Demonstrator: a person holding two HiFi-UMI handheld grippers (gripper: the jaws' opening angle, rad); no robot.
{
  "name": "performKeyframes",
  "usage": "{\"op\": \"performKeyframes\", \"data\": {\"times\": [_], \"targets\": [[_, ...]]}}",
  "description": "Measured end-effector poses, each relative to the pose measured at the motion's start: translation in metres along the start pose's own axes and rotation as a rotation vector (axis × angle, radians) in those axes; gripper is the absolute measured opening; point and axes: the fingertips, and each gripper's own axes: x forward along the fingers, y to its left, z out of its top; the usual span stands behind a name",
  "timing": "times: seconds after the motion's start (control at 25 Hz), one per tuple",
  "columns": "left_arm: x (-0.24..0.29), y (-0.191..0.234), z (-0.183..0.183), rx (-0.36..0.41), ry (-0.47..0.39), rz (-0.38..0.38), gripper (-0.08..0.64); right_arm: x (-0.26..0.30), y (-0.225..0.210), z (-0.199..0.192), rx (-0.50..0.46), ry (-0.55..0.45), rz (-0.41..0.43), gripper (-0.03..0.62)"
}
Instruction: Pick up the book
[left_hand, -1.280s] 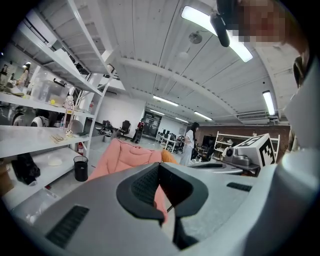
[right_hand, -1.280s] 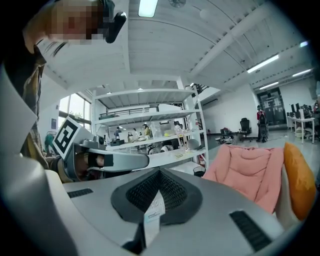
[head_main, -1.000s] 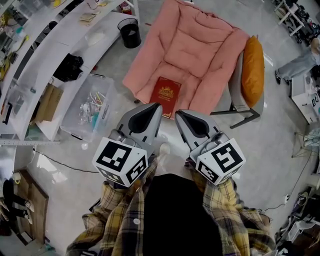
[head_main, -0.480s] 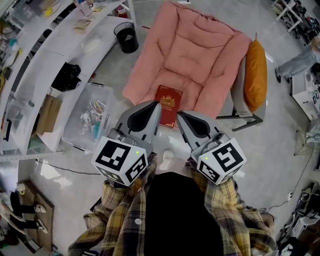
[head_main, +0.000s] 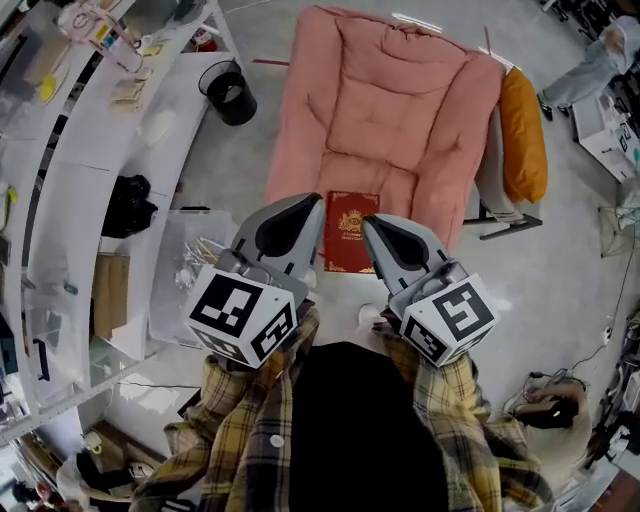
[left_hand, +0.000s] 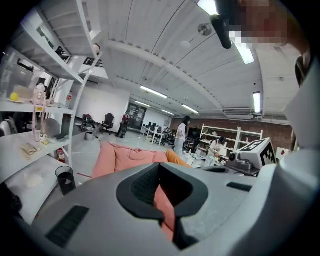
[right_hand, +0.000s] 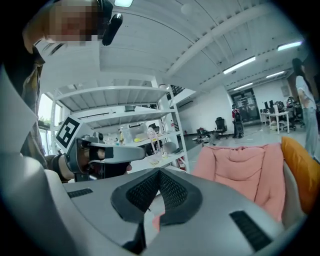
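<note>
The person has stepped closer to the pink chair (head_main: 390, 110). A second ago the book (head_main: 351, 231) lay a little beyond the claw tips and off to the left. Now it sits squarely between them in the head view, and the whole room has swung round with that step, the black bin (head_main: 232, 95) sliding off to the far left. The book itself has not been touched. It lies flat, red cover and gold crest up, at the near edge of the seat, with the orange cushion (head_main: 525, 130) well away on the right. To my eye this is still the approach, with the reach lined up but the pick not yet begun. The left claw (head_main: 318, 205) is closed tight with nothing in it. The right claw (head_main: 368, 222) looks the same, its ribbed pads meeting and nothing gripped. Both are held out from the chest in plaid sleeves, side by side, nearly level with the noses dipped slightly, tips angled toward each other and marker cubes back near the body. They hang above the book and do not touch it. From here at least one claw would need to open and drop toward the cover's near edge before any hold is possible.
</note>
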Motion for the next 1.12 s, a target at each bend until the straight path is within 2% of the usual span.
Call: {"op": "performKeyframes", "data": {"times": [0.28,0.56,0.72,1.0,1.12], "targets": [[0.031,0.045,-0.001,0.015,0.099,-0.150,0.003,0.039,-0.031,0.004,0.069,-0.014,-0.182,0.014],[0.065,0.044,-0.038,-0.013,0.208,-0.274,0.003,0.023,-0.061,-0.024,0.124,0.034,-0.344,0.015],[0.080,0.037,-0.058,-0.032,0.247,-0.288,0.003,0.011,-0.073,-0.035,0.140,0.053,-0.372,0.015],[0.095,0.031,-0.082,-0.092,0.262,-0.256,0.003,-0.001,-0.082,-0.052,0.107,0.092,-0.332,0.015],[0.099,0.027,-0.104,-0.133,0.299,-0.256,0.003,-0.005,-0.087,-0.063,0.135,0.092,-0.326,0.015]]}}
